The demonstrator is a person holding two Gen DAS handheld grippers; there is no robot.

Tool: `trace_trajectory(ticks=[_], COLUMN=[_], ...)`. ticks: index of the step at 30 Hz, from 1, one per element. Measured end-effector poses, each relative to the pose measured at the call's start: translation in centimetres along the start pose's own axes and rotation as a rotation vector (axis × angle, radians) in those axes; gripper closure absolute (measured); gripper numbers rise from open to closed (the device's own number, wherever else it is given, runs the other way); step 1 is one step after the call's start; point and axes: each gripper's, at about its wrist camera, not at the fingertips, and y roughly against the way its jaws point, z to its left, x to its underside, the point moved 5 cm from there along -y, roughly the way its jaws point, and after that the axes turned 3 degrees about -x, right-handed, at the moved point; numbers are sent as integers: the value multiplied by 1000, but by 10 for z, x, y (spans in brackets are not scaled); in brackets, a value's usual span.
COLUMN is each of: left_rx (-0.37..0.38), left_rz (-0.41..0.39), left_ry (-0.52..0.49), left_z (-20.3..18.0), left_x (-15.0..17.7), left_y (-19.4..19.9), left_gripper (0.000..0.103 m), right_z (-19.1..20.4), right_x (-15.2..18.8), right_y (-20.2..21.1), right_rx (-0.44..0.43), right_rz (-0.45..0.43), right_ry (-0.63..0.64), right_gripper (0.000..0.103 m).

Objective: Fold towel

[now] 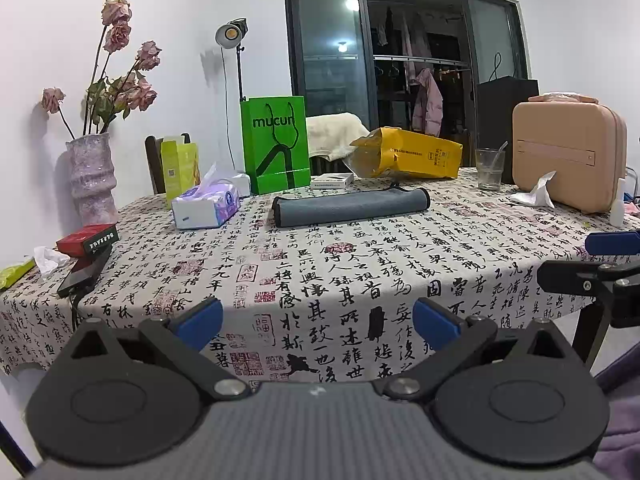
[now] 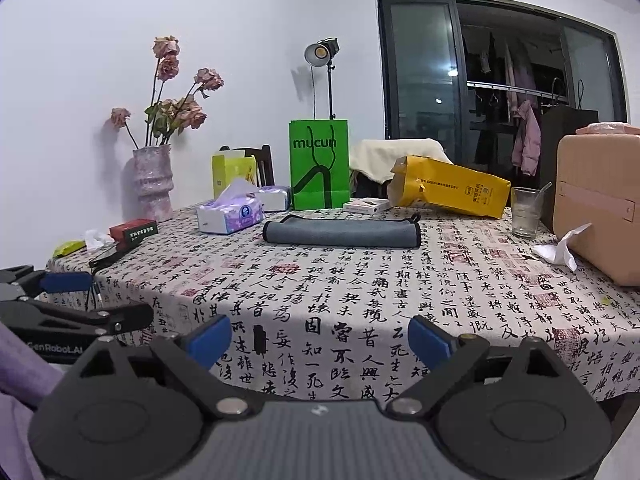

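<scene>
You face one table under a cream cloth printed with black calligraphy (image 1: 360, 272). One pink hard-shell case (image 1: 568, 156) sits at the right edge of the frame, one green paper bag (image 1: 276, 144) upper centre, one yellow paper bag (image 1: 412, 158) beside it. The single grey towel with black trim (image 1: 348, 208) lies folded into a long strip, centre frame. Your left gripper (image 1: 318, 322) and right gripper (image 2: 320, 338) both hang spread wide, holding nothing, low in frame.

Black jaws (blue pads (image 1: 202, 320)), purple sleeve (image 2: 16, 364).
</scene>
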Motion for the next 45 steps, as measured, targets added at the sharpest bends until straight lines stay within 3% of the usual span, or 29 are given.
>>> trace_trajectory(ticks=[45], left_rx=[3], left_rz=[-3], left_ry=[-4], left_z=[-2], left_x=[-1], left_y=[-1], left_gripper=[0], right_z=[-1], right_x=[1], right_y=[-1], right_rx=[-1], right_rz=[1], right_ry=[-3], right_gripper=[4])
